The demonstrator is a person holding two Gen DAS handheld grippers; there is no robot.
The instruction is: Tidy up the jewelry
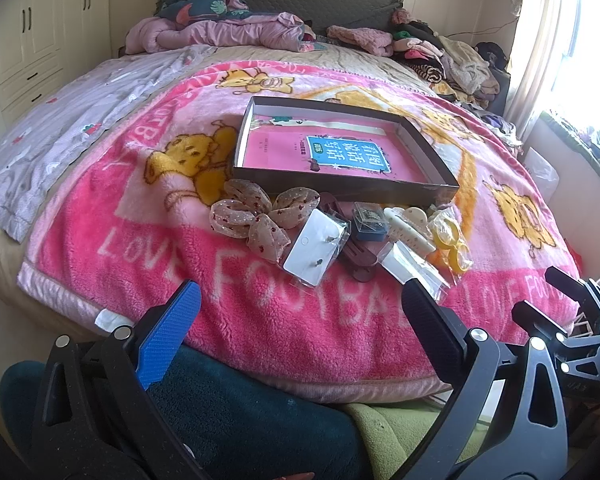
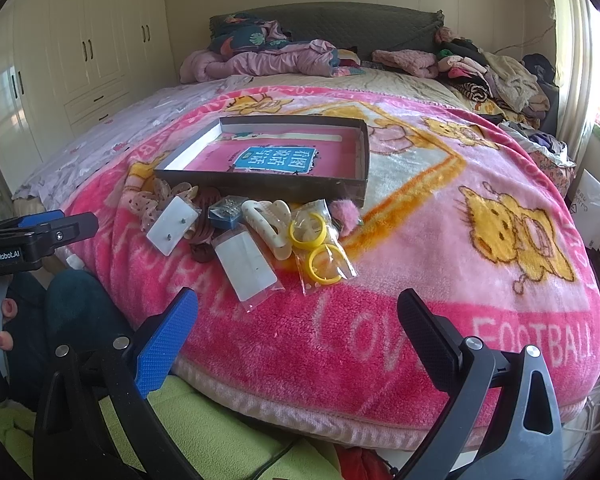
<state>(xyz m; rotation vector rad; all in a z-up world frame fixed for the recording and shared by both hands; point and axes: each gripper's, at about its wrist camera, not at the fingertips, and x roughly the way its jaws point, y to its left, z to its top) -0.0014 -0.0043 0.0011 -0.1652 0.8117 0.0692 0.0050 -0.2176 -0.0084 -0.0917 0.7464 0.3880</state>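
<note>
We had not begun sorting: both the left gripper (image 1: 300, 304) and right gripper (image 2: 298, 312) hung with fingers spread and empty, so next we judged a reach to the trinket pile (image 2: 256, 232) at mid-frame, below the box (image 2: 268, 160).

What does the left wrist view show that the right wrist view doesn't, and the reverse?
Only the left wrist view shows the whole beige polka-dot bow; the right view catches only part of it. Only the right wrist view shows the fluffy pink pompom beside the box. Both show the shallow box holding a pink book, the earring card, the cream claw clip, the bagged yellow rings, and both grippers open, empty.
</note>
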